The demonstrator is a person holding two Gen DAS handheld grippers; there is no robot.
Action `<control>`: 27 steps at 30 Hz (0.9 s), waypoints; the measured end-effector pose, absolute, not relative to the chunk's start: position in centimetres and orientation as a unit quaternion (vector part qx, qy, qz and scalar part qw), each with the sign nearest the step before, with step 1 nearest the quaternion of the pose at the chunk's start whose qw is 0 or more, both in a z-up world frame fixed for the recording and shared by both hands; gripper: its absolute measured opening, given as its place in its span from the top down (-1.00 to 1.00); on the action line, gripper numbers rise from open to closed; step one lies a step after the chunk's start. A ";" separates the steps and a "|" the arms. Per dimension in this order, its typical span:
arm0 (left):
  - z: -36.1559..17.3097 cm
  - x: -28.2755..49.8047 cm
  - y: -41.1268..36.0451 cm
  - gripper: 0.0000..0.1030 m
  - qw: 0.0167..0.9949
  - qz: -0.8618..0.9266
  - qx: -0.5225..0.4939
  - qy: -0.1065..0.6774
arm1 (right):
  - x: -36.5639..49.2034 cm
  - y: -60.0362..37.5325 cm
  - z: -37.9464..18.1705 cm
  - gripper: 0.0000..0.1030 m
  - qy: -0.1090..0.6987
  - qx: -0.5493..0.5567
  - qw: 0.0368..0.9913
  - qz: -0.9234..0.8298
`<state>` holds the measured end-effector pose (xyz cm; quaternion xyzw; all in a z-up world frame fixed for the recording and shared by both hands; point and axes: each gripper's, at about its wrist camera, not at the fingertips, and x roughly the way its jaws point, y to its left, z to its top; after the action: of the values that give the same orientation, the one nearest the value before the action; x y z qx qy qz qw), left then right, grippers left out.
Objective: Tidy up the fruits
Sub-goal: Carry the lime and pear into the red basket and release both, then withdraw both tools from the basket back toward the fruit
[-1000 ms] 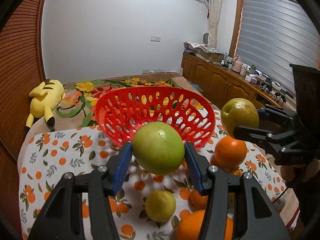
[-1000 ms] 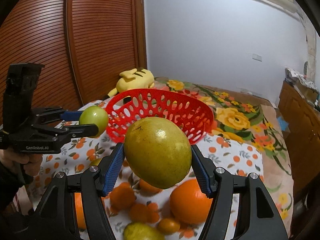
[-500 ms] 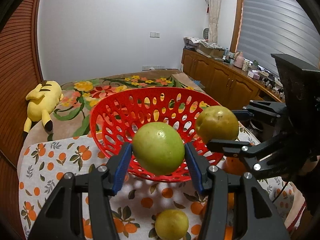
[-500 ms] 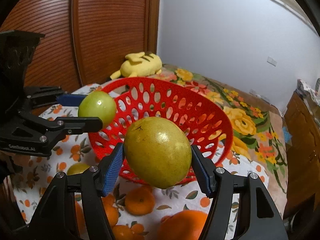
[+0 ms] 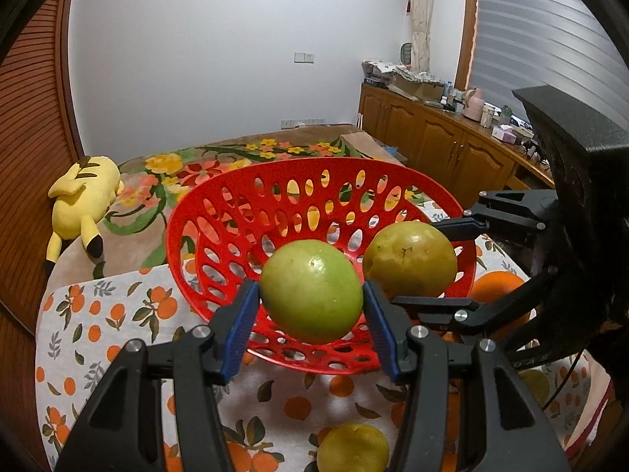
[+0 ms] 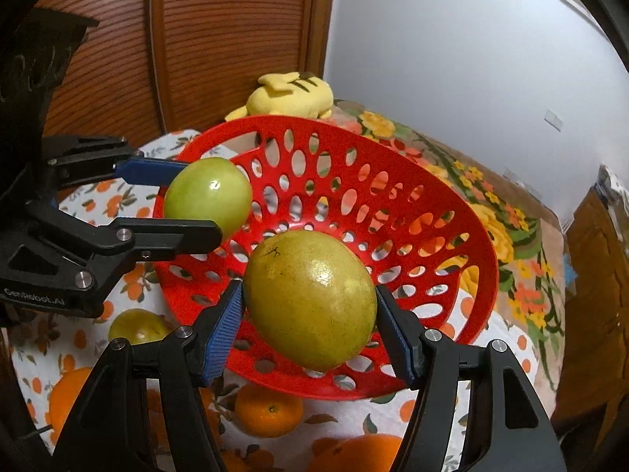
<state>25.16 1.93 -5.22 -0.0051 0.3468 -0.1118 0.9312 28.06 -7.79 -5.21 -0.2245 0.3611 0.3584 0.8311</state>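
While each gripper clamps a fruit above the red basket, an orange-print cloth covers the bed.

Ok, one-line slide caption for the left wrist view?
Left tool holds a green fruit over the red basket.

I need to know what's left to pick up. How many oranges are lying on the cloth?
At least 3 in the right wrist view: one just below the basket, one at lower left, one at the bottom edge. The fingers may hide others.
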 end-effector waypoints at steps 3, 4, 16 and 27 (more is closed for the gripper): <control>-5.4 25.4 2.0 -0.03 0.930 -0.109 -0.005 0.350 | 28.4 -7.6 -5.6 -0.31 0.369 -0.232 0.825 0.359; -5.5 25.4 1.9 -0.03 0.930 -0.108 -0.005 0.351 | 28.5 -7.6 -5.8 -0.31 0.372 -0.235 0.823 0.359; -5.8 26.1 2.0 -0.03 0.929 -0.105 0.000 0.353 | 28.9 -8.4 -3.8 -0.38 0.359 -0.207 0.837 0.358; -4.9 25.3 1.7 -0.16 0.934 -0.103 -0.002 0.342 | 27.8 -10.5 -3.2 -0.39 0.357 -0.176 0.849 0.348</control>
<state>25.28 1.66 -4.90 -0.0016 0.3418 -0.1029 0.9341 27.82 -10.55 -3.16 -0.1762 0.3566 0.3483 0.8488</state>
